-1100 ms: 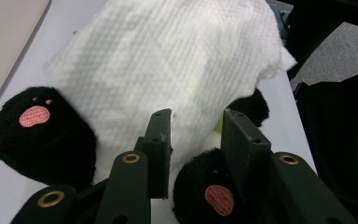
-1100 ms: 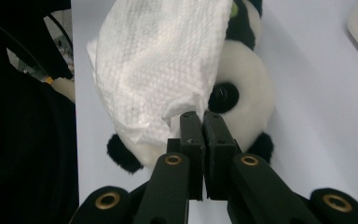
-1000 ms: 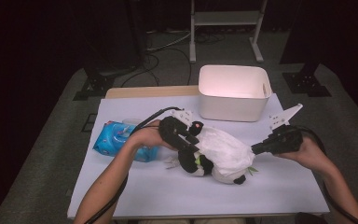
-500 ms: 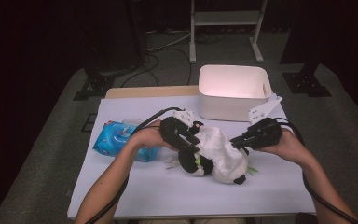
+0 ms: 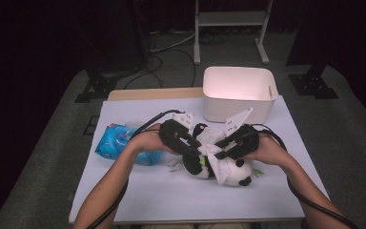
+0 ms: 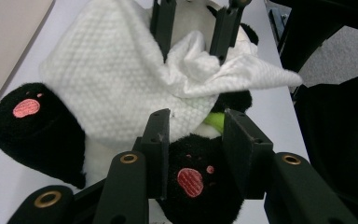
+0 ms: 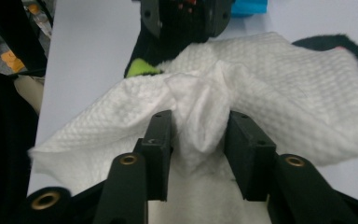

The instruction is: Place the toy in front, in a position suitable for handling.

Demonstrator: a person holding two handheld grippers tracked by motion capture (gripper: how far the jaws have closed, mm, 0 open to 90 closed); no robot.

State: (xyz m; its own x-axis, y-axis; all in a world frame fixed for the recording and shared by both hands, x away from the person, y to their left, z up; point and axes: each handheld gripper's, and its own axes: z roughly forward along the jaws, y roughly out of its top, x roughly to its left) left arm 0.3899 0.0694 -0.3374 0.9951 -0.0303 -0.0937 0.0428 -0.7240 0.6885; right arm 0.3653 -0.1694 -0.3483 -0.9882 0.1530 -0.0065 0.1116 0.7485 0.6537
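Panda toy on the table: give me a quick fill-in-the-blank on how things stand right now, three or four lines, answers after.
1. The left gripper is clamped on the panda toy's black ____.
2. A white ____ is draped over the toy's body.
3. A bunched fold of the wipe stands between the right gripper's jaws, which have just been ____.
4. The white bin stands at the table's ____ edge.

Missing words: paw; wipe; opening; far
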